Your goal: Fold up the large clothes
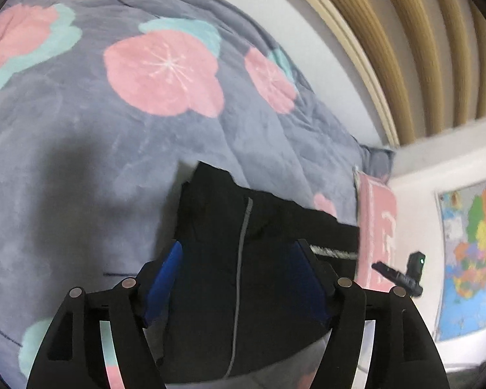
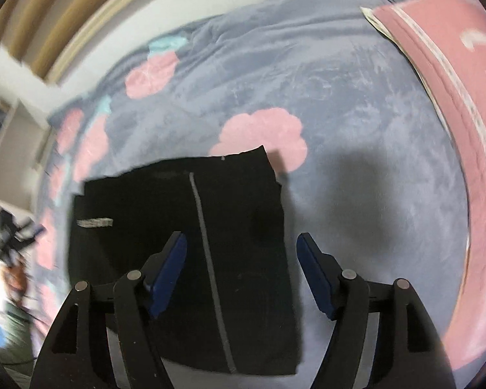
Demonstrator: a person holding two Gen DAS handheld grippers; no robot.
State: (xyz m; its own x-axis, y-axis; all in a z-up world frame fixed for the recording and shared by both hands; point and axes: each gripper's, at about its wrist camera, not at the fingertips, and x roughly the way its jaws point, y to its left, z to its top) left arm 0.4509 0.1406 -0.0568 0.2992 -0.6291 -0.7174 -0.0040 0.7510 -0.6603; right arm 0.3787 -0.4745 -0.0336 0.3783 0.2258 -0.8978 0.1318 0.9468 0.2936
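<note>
Grey floral bedspread (image 2: 356, 103). Black garment (image 2: 184, 243) lies folded, lower centre, stripe running up-frame. Right gripper (image 2: 241, 269) splayed, straddling its right edge; left gripper (image 1: 236, 278) splayed, above its middle.

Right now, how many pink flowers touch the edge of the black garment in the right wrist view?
1. A pink flower on the grey blanket meets the far edge of the black garment. Others may lie hidden beneath it.

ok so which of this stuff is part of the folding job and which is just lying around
Part of the job:
- black garment, folded flat on the bed
- left gripper, open
- right gripper, open

Just lying about:
- grey floral blanket under the garment
- pink pillow
- wall map
</note>
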